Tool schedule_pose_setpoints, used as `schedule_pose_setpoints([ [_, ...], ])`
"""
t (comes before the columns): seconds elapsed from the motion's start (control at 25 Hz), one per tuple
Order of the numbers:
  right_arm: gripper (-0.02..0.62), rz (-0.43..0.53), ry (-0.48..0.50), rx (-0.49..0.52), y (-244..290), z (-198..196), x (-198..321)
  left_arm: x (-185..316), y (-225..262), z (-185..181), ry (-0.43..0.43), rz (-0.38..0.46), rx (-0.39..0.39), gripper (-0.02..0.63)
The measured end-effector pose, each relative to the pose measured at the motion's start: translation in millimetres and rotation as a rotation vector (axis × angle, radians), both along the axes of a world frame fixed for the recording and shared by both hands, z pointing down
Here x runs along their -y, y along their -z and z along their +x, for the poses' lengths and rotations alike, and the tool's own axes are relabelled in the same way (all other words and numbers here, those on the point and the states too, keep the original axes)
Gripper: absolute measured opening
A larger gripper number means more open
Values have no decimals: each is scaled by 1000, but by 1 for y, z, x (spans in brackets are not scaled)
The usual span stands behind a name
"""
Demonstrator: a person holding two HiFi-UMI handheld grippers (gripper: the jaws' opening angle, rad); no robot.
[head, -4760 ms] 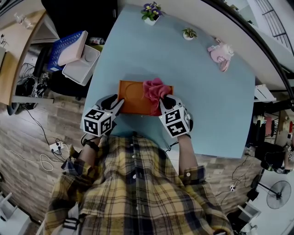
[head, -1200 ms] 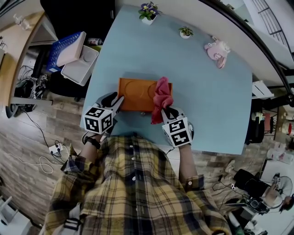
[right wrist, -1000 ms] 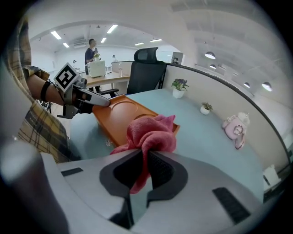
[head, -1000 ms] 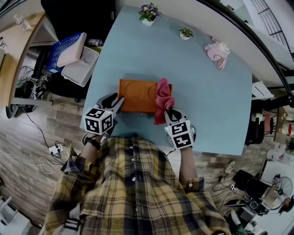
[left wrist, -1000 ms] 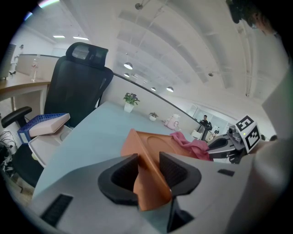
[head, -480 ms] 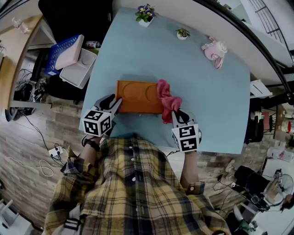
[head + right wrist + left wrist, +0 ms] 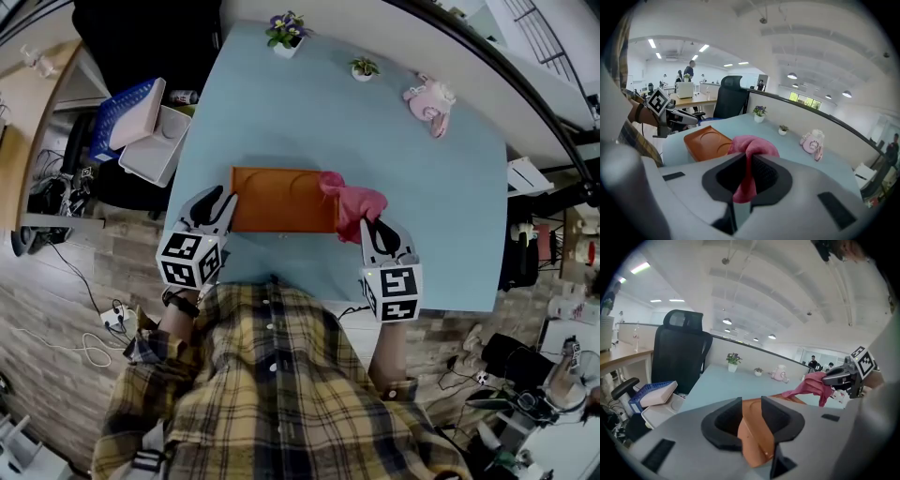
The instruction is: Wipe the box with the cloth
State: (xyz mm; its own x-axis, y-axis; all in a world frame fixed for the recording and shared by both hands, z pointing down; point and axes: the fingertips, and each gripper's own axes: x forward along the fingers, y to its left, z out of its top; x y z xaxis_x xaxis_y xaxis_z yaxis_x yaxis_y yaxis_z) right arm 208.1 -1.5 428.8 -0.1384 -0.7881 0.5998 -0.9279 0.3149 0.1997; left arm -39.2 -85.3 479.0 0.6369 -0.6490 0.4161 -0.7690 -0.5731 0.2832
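The flat orange box [image 7: 281, 199] lies on the light-blue table [image 7: 441, 197]. Its left end sits between the jaws of my left gripper [image 7: 217, 204], which are closing on it. In the left gripper view the box [image 7: 757, 439] fills the gap between the pads of the left gripper [image 7: 751, 411]. My right gripper [image 7: 373, 231] is shut on the pink cloth [image 7: 354, 201], which hangs at the box's right end. The right gripper view has the cloth [image 7: 752, 146] pinched in the right gripper [image 7: 749, 174], with the box [image 7: 705, 140] lying beyond.
Two small potted plants [image 7: 283, 28] [image 7: 363, 67] and a pink toy [image 7: 427, 97] stand along the table's far edge. Left of the table are a blue basket [image 7: 127, 105], a white bin [image 7: 159, 145] and a black chair [image 7: 679, 352]. The person's plaid shirt [image 7: 272, 384] is at the near edge.
The right gripper has drawn the cloth off the box's top to its right end, moving right and upward. The left gripper rose a little at the box's left end.
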Motion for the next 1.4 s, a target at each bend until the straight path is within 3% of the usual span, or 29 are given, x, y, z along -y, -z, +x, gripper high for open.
schedule_pose_setpoints([
  [0.2, 37, 98, -16, 47, 23, 0, 7, 0, 40, 3, -5, 75, -27, 112],
  [0.6, 37, 216, -20, 203, 48, -16, 20, -3, 91, 23, -76, 165, -61, 100],
  [0.84, 37, 284, -30, 303, 60, -22, 23, -6, 113, 23, -76, 241, -81, 74],
  [1.4, 37, 326, -41, 327, 64, -17, 24, -6, 112, 9, -26, 251, -43, -9],
])
